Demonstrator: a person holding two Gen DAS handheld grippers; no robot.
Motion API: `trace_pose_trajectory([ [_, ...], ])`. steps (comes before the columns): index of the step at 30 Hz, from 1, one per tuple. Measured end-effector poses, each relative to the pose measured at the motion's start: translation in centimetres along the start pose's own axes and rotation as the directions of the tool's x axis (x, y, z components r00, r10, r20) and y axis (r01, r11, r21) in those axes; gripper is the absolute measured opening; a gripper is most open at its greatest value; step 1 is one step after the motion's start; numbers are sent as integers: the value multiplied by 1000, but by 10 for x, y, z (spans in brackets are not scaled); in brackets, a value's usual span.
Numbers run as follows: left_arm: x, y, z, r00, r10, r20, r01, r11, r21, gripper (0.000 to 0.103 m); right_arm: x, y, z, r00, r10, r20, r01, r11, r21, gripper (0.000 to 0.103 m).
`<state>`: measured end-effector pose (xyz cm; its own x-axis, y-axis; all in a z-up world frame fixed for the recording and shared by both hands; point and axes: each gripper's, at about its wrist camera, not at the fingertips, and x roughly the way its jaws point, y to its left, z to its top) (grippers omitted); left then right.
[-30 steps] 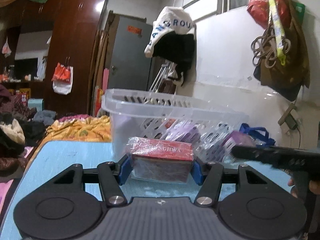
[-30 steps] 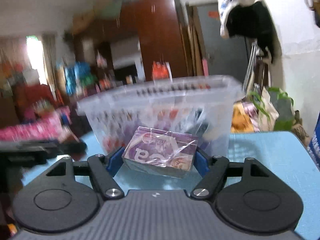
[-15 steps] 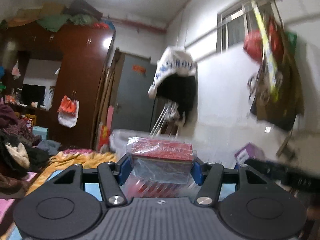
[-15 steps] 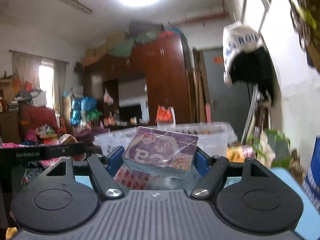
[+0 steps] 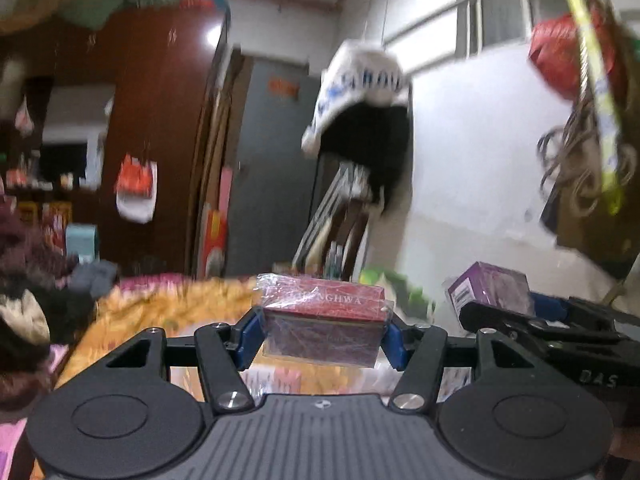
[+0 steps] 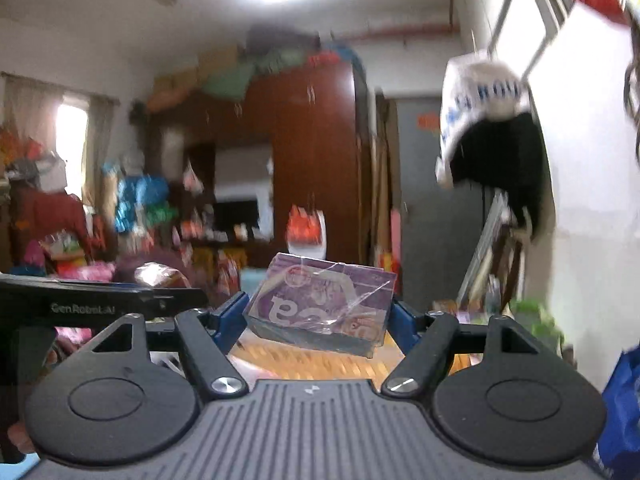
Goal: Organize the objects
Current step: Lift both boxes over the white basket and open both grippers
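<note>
- Comparing with a second ago, you have raised both grippers: the clear slotted basket and the blue bench that filled the lower part of both views then are gone, and the room's far side now sits behind the boxes.
- Your left gripper (image 5: 323, 334) keeps its jaws clamped on the red box (image 5: 322, 322), blue pads pressing its two short ends, just as before.
- Your right gripper (image 6: 318, 320) likewise stays closed on the purple box (image 6: 322, 304), which is tilted, its left end higher than its right.
- In the left wrist view the purple box (image 5: 490, 288) shows at the right, level with the red one and well apart from it, with the right gripper's black body under it.
- In the right wrist view the left gripper's black body (image 6: 100, 304) crosses the left edge; the red box there is only a shiny blur.
- No container shows clearly now; only a pale slotted patch under the left jaws, too blurred to name.
- Both boxes are rectangular cartons wrapped in crinkled clear film that catches the light; the red one carries gold lettering on its top edge, the purple one large pale letters.
- Below the boxes lies an orange-yellow patterned cloth (image 5: 160, 312), soft and rumpled.
</note>
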<state>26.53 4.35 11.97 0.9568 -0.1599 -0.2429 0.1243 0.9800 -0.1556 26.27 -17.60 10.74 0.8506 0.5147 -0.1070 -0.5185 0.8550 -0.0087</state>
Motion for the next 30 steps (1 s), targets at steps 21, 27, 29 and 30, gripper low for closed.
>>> trace_pose_trajectory([
  [21, -38, 5, -24, 999, 15, 49, -16, 1000, 14, 103, -38, -28, -31, 999, 0, -50, 2, 999, 43, 103],
  [27, -48, -9, -32, 995, 96, 29, -98, 992, 74, 103, -46, -23, -38, 993, -99, -67, 100, 995, 5, 103],
  [29, -51, -10, -33, 995, 95, 32, -97, 993, 70, 103, -45, -22, -38, 991, -118, -60, 119, 993, 14, 103],
  [30, -53, -10, -34, 995, 95, 31, -97, 993, 71, 103, -46, -21, -38, 989, -132, -59, 134, 991, 26, 103],
])
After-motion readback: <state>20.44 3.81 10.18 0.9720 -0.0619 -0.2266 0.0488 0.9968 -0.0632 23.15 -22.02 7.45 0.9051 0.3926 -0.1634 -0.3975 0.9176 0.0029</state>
